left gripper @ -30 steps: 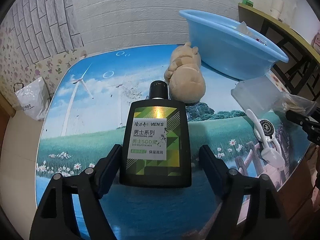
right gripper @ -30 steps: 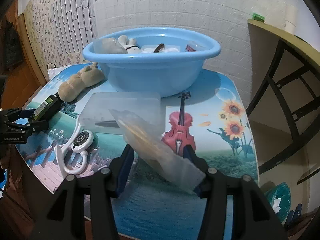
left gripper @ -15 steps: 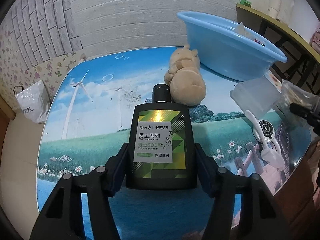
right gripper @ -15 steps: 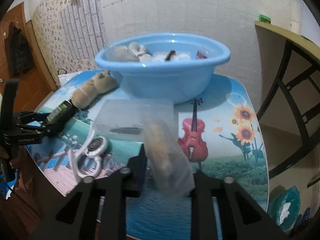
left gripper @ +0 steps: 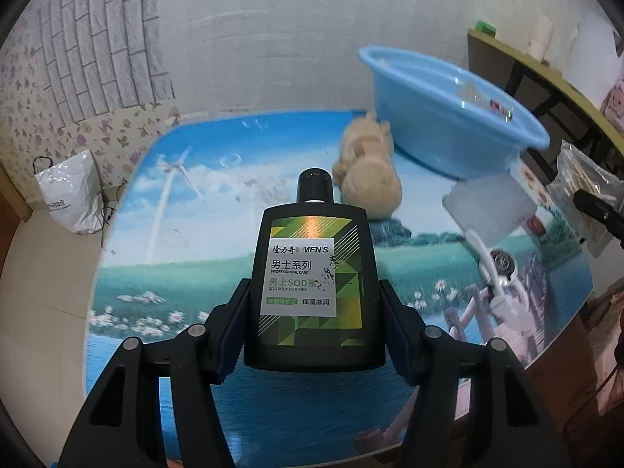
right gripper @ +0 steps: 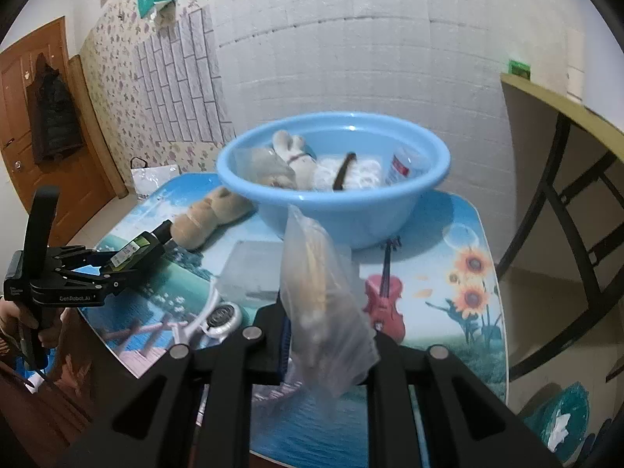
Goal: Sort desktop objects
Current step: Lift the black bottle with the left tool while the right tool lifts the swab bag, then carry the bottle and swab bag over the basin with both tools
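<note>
While the left gripper [left gripper: 314, 327] is clamping the black bottle [left gripper: 314, 284] by its flat sides at the lower centre of its own frame, and the right gripper [right gripper: 327, 345] is pinching a clear plastic bag [right gripper: 323, 308] between jaws drawn fully together, both loads are hanging clear of the table [right gripper: 448, 234]. The bag is being held by a thin fold only; in my judgement the film may be slipping out under its own contents during the carry to the blue basin [right gripper: 351, 218], which is sitting at upper centre and is already holding several items. The bottle's smooth sides could be sliding if the hold loosens. The plush toy [left gripper: 370, 171] is lying just beside the basin and could be getting knocked on approach. The right view is showing the basin's contents and the left gripper from the side; the left view is showing the bottle's label and a white bag [left gripper: 70, 199] on the floor at left.
</note>
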`<state>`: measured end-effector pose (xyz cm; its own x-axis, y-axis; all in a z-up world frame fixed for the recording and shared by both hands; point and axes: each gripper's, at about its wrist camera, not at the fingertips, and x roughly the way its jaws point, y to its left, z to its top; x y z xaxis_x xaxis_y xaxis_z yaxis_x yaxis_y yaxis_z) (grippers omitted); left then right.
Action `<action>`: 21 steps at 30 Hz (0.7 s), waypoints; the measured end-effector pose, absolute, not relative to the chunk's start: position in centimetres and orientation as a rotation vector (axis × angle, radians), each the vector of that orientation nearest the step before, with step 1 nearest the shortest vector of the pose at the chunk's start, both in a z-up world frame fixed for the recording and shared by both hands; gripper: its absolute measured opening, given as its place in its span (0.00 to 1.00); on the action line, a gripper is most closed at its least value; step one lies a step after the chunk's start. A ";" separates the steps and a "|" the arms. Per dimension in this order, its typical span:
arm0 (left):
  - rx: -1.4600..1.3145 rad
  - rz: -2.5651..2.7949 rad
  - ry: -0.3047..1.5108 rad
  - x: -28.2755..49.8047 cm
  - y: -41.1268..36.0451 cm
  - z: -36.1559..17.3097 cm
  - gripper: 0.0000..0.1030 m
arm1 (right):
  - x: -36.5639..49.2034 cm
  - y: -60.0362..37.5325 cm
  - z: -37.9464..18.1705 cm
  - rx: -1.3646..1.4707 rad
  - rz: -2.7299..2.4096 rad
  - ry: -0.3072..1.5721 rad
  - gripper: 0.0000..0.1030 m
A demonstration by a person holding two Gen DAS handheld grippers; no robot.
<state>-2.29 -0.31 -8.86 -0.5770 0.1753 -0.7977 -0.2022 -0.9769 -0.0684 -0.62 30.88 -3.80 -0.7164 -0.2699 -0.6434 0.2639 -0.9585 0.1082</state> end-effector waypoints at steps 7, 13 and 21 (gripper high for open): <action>-1.179 2.659 0.013 -2.5 0.1 -4.6 0.59 | -1.0 30.5 -1.4 0.914 -2.684 0.019 0.15; -1.071 2.646 0.049 -4.4 2.6 -1.7 0.59 | -2.8 31.2 -0.3 0.880 -2.704 -0.019 0.15; -0.996 2.583 0.093 -8.1 7.2 -0.2 0.60 | -5.9 31.1 -0.1 0.875 -2.696 -0.020 0.15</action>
